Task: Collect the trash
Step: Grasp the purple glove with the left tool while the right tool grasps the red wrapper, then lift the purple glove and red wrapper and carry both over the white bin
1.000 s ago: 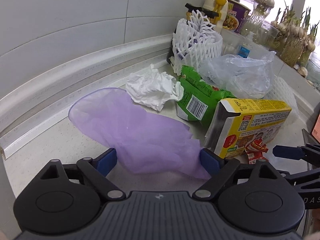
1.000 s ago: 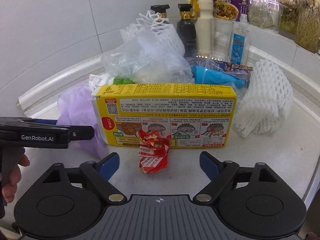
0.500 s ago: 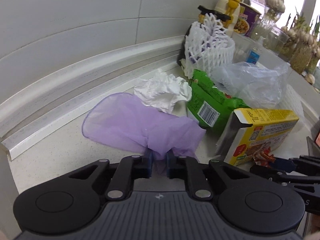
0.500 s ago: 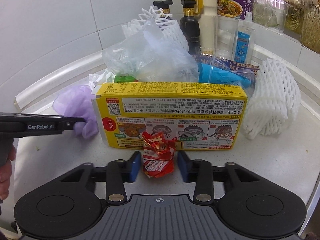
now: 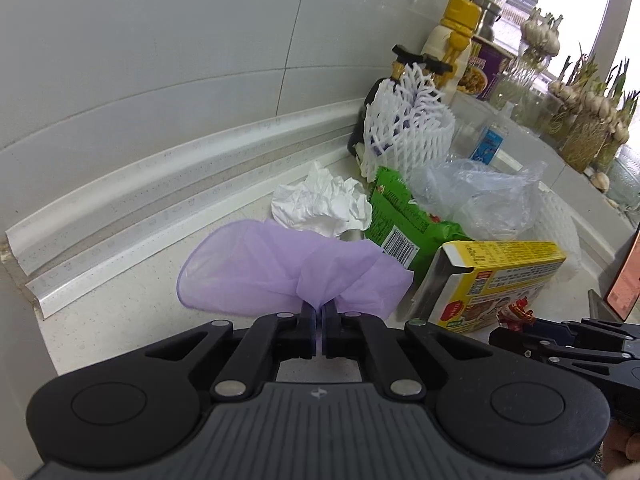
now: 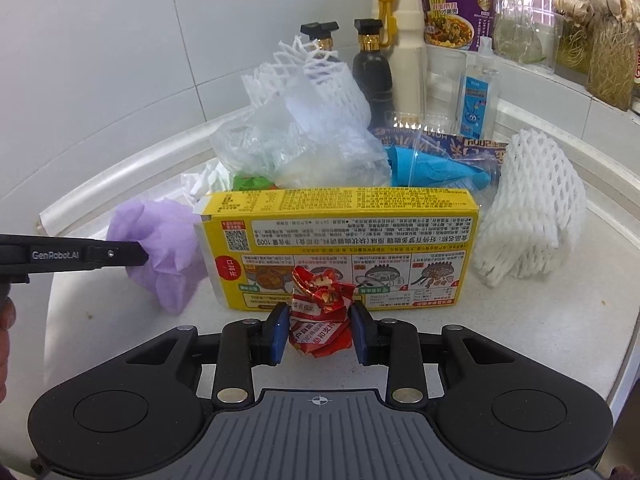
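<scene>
My left gripper (image 5: 319,322) is shut on the near edge of a thin purple plastic bag (image 5: 256,272), which bunches up at the pads and lifts off the white counter. In the right wrist view the same bag (image 6: 160,248) hangs from the left gripper (image 6: 138,256) at the left. My right gripper (image 6: 321,330) is shut on a crumpled red wrapper (image 6: 320,316) in front of a yellow food box (image 6: 340,240). The box (image 5: 504,276) and wrapper (image 5: 516,314) also show at the right of the left wrist view.
Behind lie a crumpled white tissue (image 5: 324,204), a green packet (image 5: 404,220), a clear plastic bag (image 6: 296,148), white foam nets (image 6: 528,208), a blue wrapper (image 6: 432,168). Bottles (image 6: 372,72), a noodle cup (image 6: 456,16) and jars stand at the back wall.
Both grippers closed from wide open: the left on the purple bag, gathering and raising it; the right on the red wrapper, which now stands pinched between the pads.
</scene>
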`<state>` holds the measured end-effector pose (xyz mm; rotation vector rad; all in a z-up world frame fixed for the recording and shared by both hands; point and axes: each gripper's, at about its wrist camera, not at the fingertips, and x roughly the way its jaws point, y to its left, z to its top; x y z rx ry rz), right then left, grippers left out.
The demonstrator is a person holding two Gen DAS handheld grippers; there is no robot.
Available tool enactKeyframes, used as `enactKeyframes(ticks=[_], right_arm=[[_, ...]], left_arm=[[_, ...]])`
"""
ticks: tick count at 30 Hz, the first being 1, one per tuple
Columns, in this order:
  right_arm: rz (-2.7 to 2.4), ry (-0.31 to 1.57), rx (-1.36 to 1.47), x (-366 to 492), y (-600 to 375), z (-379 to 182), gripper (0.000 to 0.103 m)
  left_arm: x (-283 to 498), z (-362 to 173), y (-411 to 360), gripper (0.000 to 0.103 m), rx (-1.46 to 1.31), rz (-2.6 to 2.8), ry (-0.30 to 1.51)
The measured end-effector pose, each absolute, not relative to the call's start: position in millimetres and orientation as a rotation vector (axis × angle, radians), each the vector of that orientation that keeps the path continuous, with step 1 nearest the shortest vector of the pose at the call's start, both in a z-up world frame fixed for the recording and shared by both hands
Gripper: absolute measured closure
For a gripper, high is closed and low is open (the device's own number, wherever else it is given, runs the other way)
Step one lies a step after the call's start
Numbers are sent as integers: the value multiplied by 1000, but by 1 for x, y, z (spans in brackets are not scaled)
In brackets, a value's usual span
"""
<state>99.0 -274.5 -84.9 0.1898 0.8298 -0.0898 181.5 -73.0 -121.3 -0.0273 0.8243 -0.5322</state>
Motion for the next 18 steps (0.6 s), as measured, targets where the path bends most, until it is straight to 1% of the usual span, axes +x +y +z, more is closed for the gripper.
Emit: enactKeyframes(ticks=[18], right_arm=[[-37, 795, 145, 85, -248, -55, 72]], left_arm=[[146, -89, -34, 102, -78, -501, 750]])
